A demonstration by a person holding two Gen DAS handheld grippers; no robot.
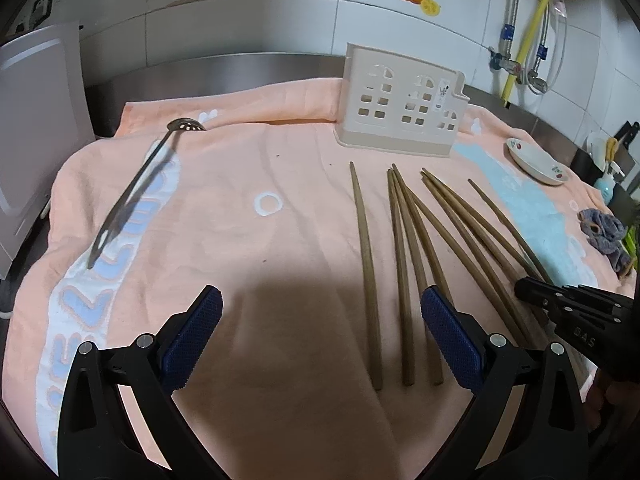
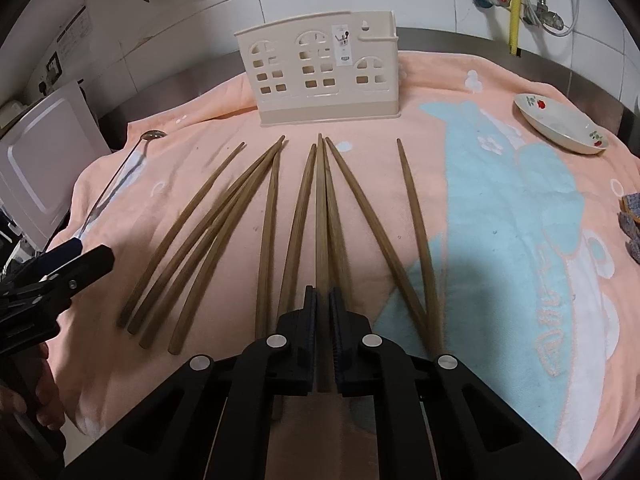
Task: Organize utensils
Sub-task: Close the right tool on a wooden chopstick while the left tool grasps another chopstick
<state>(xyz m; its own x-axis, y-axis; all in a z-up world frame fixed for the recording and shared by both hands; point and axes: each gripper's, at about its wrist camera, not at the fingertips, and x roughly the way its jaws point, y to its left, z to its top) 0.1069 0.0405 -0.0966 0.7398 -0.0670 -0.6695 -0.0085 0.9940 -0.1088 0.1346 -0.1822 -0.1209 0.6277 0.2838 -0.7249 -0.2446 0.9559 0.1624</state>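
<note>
My right gripper point(image 2: 323, 300) has its jaws pressed tight on one chopstick point(image 2: 321, 208). The stick runs straight out from the jaws toward the holder point(image 2: 320, 72). Its far tip points at the holder but stops short of it. I cannot tell if the stick is off the towel point(image 2: 500, 200) yet or just lying on it.

My left gripper point(image 1: 322, 320) has its jaws spread wide. Nothing is between them, only bare towel. It hangs low over the towel, just left of the sticks.

The other chopsticks point(image 2: 208, 232) lie on the towel in a fan, thin ends toward the holder. Four sit on the left side of my right view, some crossing. Beside the one I am pinching lie a few more, very close to it, so I may be touching a neighbour too. Two more lie to the right and meet near my jaws.

Far off on the left lies a long metal spoon point(image 1: 136, 196) with holes in its bowl. It is well apart from the sticks. A small dish point(image 2: 560, 128) sits on the right edge of the towel.

The holder stands upright at the back of the surface. Through its little windows I see no sticks inside.

So I think the job has only just begun. One stick is caught. Nothing is put away. All the sticks and the spoon are left to go in.
</note>
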